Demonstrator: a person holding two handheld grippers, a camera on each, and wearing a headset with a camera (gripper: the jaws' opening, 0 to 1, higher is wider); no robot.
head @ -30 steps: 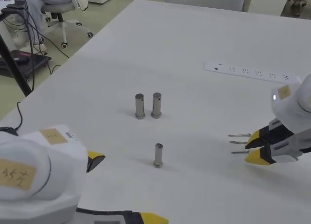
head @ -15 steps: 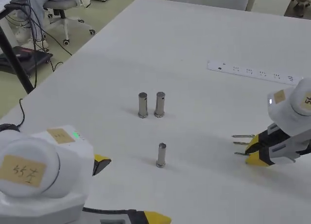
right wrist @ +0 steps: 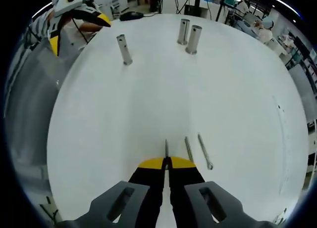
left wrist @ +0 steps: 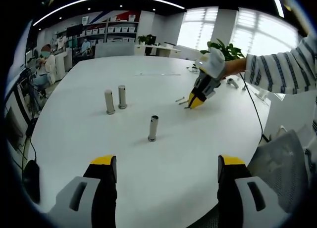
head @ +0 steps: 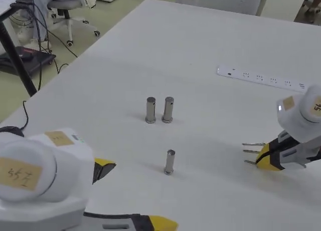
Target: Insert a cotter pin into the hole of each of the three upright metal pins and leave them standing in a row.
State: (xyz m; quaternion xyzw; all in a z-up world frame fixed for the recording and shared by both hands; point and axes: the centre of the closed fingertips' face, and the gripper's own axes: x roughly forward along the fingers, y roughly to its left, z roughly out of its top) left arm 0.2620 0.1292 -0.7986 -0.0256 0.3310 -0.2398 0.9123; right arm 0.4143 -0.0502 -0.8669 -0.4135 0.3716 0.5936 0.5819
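1. Head view: nothing is inserted yet, as far as can be seen. Two metal pins are stood side by side and the third metal pin is stood apart, nearer, so no row's been made.
2. Right gripper looks pinched shut on one cotter pin. Two spare cotter pins are laid just beside it on the table.
3. Left gripper is held wide apart, with nothing in it.
4. Loads of bare tabletop is left in between. The power strip and the table's left edge are kept well apart from everything.
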